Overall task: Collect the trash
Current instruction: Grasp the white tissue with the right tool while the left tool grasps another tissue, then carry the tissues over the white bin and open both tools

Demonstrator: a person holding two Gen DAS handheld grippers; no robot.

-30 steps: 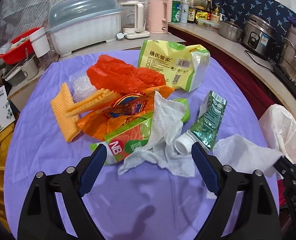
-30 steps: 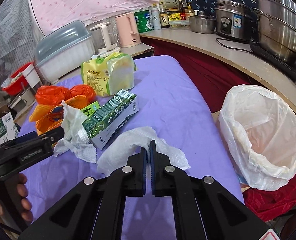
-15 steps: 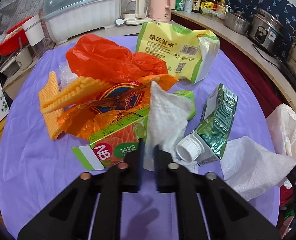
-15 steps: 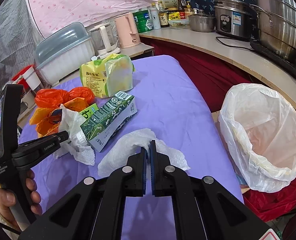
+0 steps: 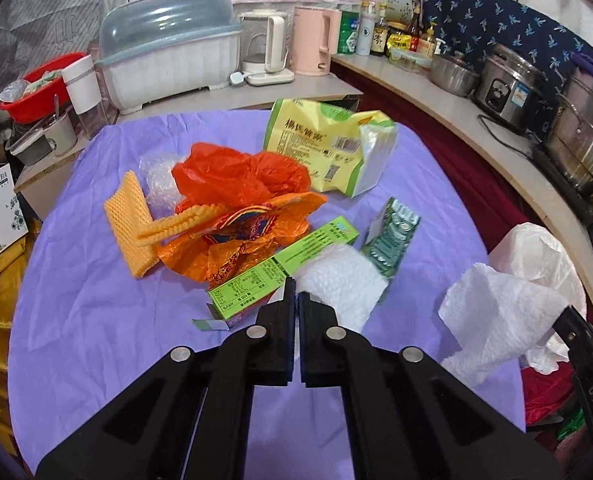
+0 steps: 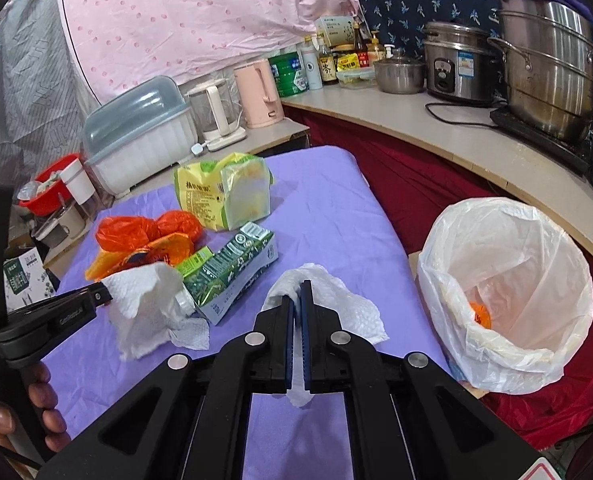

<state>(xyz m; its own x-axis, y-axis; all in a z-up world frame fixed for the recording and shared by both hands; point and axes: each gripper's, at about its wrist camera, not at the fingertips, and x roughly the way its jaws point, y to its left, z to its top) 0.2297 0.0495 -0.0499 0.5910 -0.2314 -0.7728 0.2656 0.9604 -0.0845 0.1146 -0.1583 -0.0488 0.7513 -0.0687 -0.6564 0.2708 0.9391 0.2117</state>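
Trash lies scattered over the purple-clothed tabletop (image 5: 96, 320); at the left sits an orange foam net sleeve (image 5: 130, 224), then a heap of crumpled orange plastic bags (image 5: 240, 208) with a green juice carton (image 5: 280, 272) poking out beneath; behind stands a yellow snack bag (image 5: 324, 148); the left gripper (image 5: 297, 296) has its jaws clamped on a white paper towel (image 5: 344, 284), which hangs lifted beside a flattened green milk carton (image 5: 392, 236); further right the right gripper (image 6: 296, 300) has its jaws pinched on a second paper towel (image 6: 348, 308), raised off the cloth; at the far right, off the tabletop's edge, a bin lined with a white plastic bag (image 6: 508, 292) stands open, something orange showing at its bottom.
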